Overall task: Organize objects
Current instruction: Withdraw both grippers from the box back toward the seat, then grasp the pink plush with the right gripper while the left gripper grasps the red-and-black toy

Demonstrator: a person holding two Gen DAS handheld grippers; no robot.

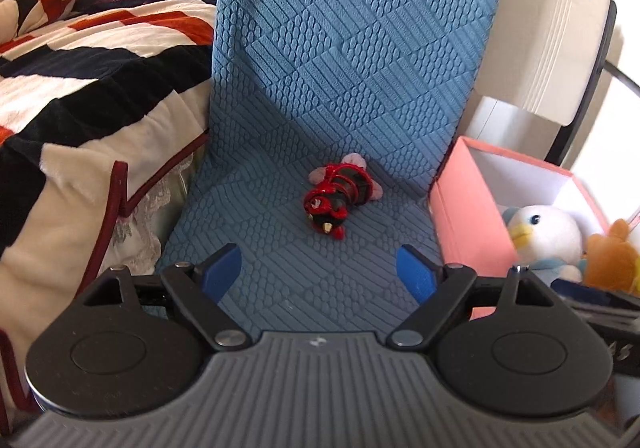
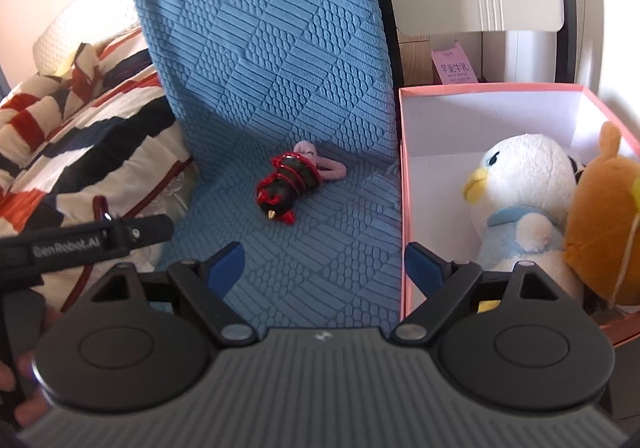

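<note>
The left tool point(image 1: 319, 272) is spread wide and holds nothing, squarely facing the red-and-black toy point(image 1: 339, 196) on the blue chair seat point(image 1: 280, 280), long axis diagonal. The right tool point(image 2: 324, 268), equally wide, sits nearer the pink box point(image 2: 401, 208).

Red-black toy point(image 2: 287, 184) on blue cushion point(image 2: 280, 88), beside pink box point(image 2: 404, 208) of plushies.

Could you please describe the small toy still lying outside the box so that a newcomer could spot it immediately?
Find the blue textured cushion between the striped blanket and the pink box. The small red-and-black toy lies alone on its flat seat, near the fold. Unlike the white plush and orange plush inside the box, it is glossy, with pale pink wings.
</note>
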